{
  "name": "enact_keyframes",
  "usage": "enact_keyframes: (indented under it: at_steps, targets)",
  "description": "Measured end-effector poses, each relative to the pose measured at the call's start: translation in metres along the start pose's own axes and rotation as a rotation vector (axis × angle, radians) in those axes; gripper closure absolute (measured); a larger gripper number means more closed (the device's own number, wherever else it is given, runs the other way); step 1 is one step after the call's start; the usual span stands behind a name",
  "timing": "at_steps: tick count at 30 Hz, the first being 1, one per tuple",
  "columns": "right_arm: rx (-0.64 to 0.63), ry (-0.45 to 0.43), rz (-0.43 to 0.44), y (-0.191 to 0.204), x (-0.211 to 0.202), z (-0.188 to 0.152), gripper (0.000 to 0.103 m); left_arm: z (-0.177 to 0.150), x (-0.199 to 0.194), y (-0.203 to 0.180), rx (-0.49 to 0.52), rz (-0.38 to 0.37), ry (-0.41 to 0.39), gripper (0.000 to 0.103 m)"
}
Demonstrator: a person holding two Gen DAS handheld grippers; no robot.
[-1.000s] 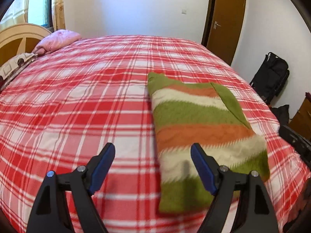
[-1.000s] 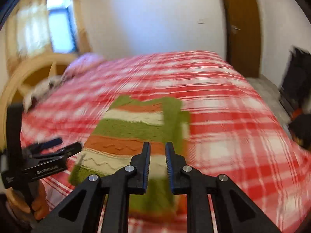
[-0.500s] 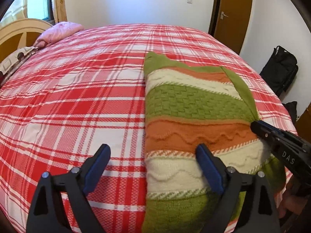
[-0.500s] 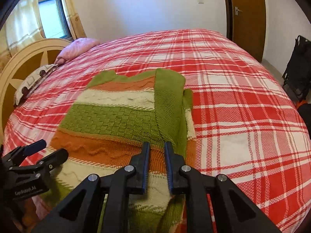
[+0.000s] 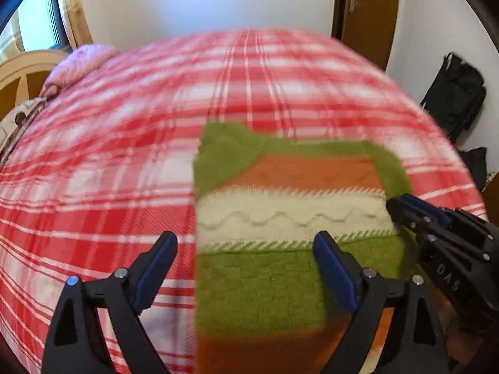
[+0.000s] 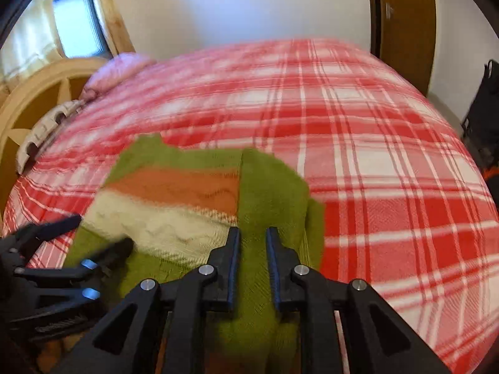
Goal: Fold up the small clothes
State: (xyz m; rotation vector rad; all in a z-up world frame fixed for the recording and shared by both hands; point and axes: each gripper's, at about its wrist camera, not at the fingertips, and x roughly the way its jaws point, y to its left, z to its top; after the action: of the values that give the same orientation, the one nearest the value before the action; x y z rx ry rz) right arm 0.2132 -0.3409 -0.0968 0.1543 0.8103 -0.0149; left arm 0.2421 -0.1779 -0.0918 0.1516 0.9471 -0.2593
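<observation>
A striped knit sweater [image 5: 290, 215] in green, orange and cream lies folded on the red plaid bed; it also shows in the right wrist view [image 6: 187, 199]. My left gripper [image 5: 246, 249] is wide open, its jaws straddling the sweater's left edge. My right gripper [image 6: 252, 243] has its jaws nearly closed with a narrow gap, above the folded green sleeve [image 6: 271, 193] on the sweater's right side; no cloth shows between them. The right gripper also shows in the left wrist view [image 5: 402, 207], and the left gripper in the right wrist view [image 6: 99, 237].
The red plaid bedspread [image 5: 124, 143] covers the bed. A pink pillow [image 5: 81, 65] and a wooden headboard [image 6: 37, 93] are at the far left. A brown door [image 5: 368, 9] and a black bag [image 5: 452, 93] stand at the right.
Both grippers have moved forward over the sweater toward its collar end. The right gripper's jaws have parted slightly. The frames are blurred by motion.
</observation>
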Motion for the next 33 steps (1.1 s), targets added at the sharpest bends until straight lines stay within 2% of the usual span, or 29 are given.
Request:
enact_keyframes:
  at_steps: [3, 9, 16, 19, 21, 23, 25, 29, 33]
  targets:
    - [-0.005, -0.017, 0.000, -0.001, 0.001, -0.002, 0.086, -0.006, 0.004, 0.000, -0.033, 0.016, -0.035, 0.001]
    - [0.047, -0.037, 0.065, -0.015, 0.002, -0.002, 0.086, -0.007, 0.008, 0.003, -0.048, -0.002, -0.043, 0.000]
    - [-0.018, -0.019, -0.014, 0.003, -0.008, -0.006, 0.083, -0.006, 0.012, 0.002, -0.049, -0.014, -0.040, 0.000]
    - [0.017, -0.008, -0.028, 0.004, -0.027, -0.016, 0.081, -0.008, 0.011, 0.003, -0.044, -0.020, -0.032, 0.000]
    - [0.074, -0.025, -0.009, 0.001, -0.048, -0.029, 0.075, -0.011, 0.009, 0.005, -0.051, -0.034, -0.021, 0.000]
    - [0.133, -0.049, 0.019, -0.005, -0.069, -0.046, 0.050, -0.016, 0.005, 0.010, -0.076, -0.059, -0.009, 0.000]
    - [0.177, -0.079, 0.034, -0.010, -0.085, -0.060, 0.041, -0.024, 0.000, 0.015, -0.103, -0.083, 0.003, 0.000]
    - [0.263, -0.083, 0.065, -0.020, -0.107, -0.087, 0.041, -0.042, -0.018, 0.019, -0.107, -0.110, 0.009, 0.000]
    - [0.285, -0.079, 0.101, -0.024, -0.111, -0.091, 0.041, -0.055, -0.046, 0.023, -0.061, -0.073, -0.031, 0.000]
